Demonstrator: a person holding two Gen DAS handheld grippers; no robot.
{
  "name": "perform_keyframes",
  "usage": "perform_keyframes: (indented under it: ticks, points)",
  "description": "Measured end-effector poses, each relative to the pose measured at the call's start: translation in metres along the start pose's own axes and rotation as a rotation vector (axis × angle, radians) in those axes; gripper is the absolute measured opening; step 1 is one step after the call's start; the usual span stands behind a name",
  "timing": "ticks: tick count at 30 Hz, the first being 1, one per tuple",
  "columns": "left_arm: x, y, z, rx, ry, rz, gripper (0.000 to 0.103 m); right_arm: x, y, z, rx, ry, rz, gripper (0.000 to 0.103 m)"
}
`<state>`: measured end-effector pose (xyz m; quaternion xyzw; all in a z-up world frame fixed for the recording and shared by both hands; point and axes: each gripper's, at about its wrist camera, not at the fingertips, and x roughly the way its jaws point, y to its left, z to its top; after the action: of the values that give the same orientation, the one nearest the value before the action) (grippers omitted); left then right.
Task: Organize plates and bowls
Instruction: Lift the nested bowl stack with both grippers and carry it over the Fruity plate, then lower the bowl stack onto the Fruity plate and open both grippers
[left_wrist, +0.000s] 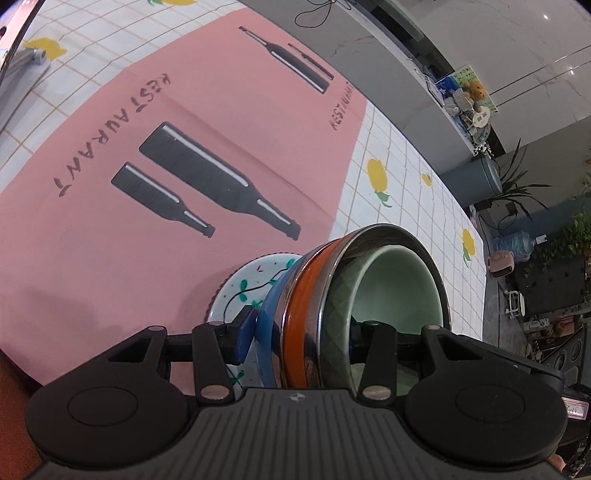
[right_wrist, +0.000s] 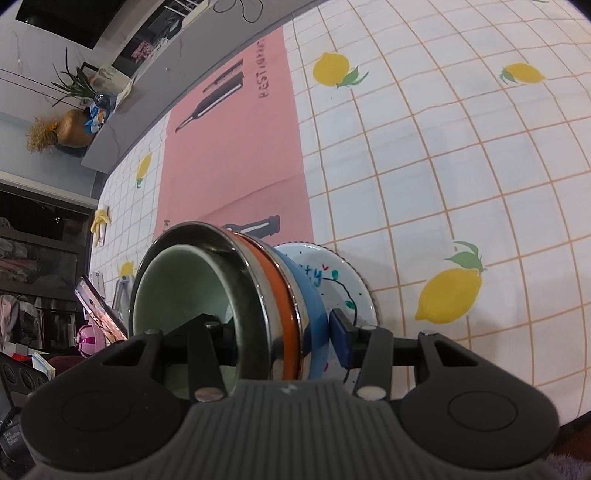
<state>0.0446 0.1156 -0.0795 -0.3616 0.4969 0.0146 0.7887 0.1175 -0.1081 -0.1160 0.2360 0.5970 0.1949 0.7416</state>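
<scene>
Both my grippers clamp one nested stack of dishes, tipped on its side above the table. My left gripper (left_wrist: 295, 332) has one blue pad on the outer wall and the other finger inside the mouth; my right gripper (right_wrist: 284, 332) grips the same way from the opposite side. Beyond, at twelve o'clock, spreads the lemon-print tablecloth (right_wrist: 461, 166) with a pink placemat (left_wrist: 110, 240) printed with bottles. Largest in the stack is a speckled plate (left_wrist: 236, 295) with green leaf marks, then a blue bowl (left_wrist: 267, 321), an orange-banded steel bowl (left_wrist: 303, 306), and innermost a pale green bowl (left_wrist: 399, 288).
</scene>
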Motion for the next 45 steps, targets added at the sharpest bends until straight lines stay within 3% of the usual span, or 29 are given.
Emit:
perform_keyframes:
  ticks: [28, 30, 33, 40, 45]
  points:
    - [0.008, 0.005, -0.001, 0.006, 0.006, 0.016, 0.049, 0.009, -0.002, -0.001, -0.020, 0.007, -0.011, 0.048]
    - [0.009, 0.004, -0.001, 0.016, 0.002, 0.019, 0.051, 0.009, -0.002, -0.001, -0.025, 0.007, -0.007, 0.052]
    - [0.007, 0.002, -0.001, 0.029, -0.007, 0.016, 0.061, 0.007, 0.000, -0.001, -0.030, 0.003, -0.002, 0.056]
    - [-0.009, -0.011, 0.001, 0.128, -0.068, 0.051, 0.067, -0.008, 0.010, -0.004, -0.101, -0.044, -0.024, 0.063]
    - [-0.035, -0.036, -0.006, 0.281, -0.162, 0.096, 0.068, -0.037, 0.026, -0.010, -0.220, -0.151, -0.086, 0.065]
